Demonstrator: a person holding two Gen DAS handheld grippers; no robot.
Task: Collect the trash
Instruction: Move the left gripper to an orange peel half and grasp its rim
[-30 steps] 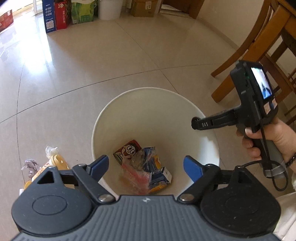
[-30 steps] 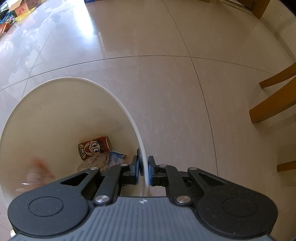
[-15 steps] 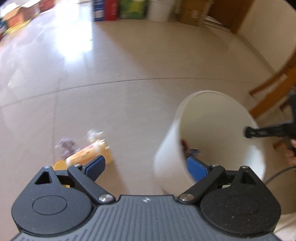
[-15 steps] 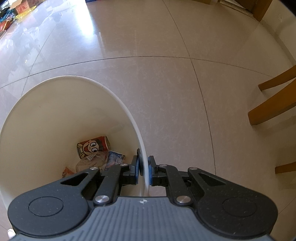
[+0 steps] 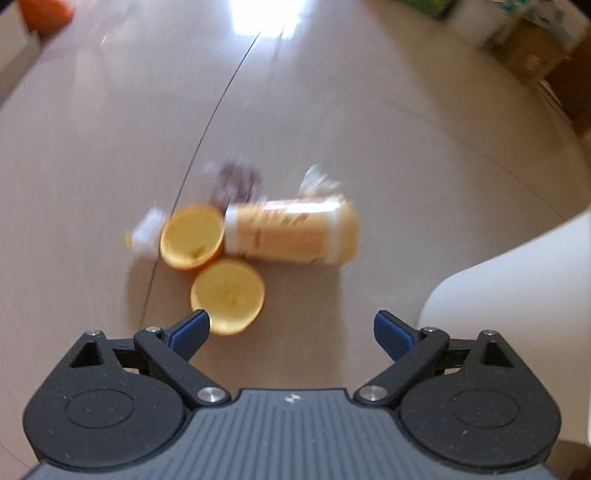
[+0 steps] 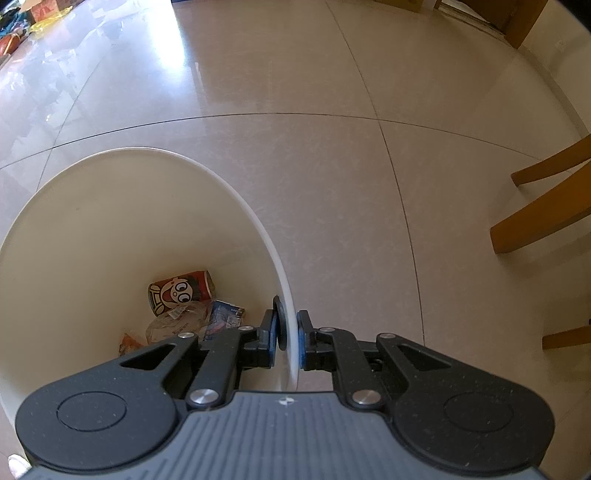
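My right gripper (image 6: pixel 290 334) is shut on the rim of the white trash bin (image 6: pixel 110 206), one finger inside and one outside the wall. In the bin's bottom lie a red cartoon can (image 6: pixel 181 291), a clear wrapper (image 6: pixel 177 323) and a blue packet (image 6: pixel 225 317). My left gripper (image 5: pixel 291 334) is open and empty above the floor. Just ahead of it lie two orange halves (image 5: pixel 227 295) (image 5: pixel 192 236), a tipped yellow bottle (image 5: pixel 295 230) and crumpled wrappers (image 5: pixel 236 182). The bin's side (image 5: pixel 517 280) shows at the right of the blurred left wrist view.
Wooden chair legs (image 6: pixel 543 218) stand to the right of the bin. Boxes and bags (image 5: pixel 524 44) line the far wall, and coloured items (image 6: pixel 33 18) lie at the far left. Shiny beige tiles (image 6: pixel 332 184) stretch around the bin.
My left gripper has swung left, away from over the bin, and now faces the orange halves and bottle on the floor. The right gripper has kept its hold on the rim.
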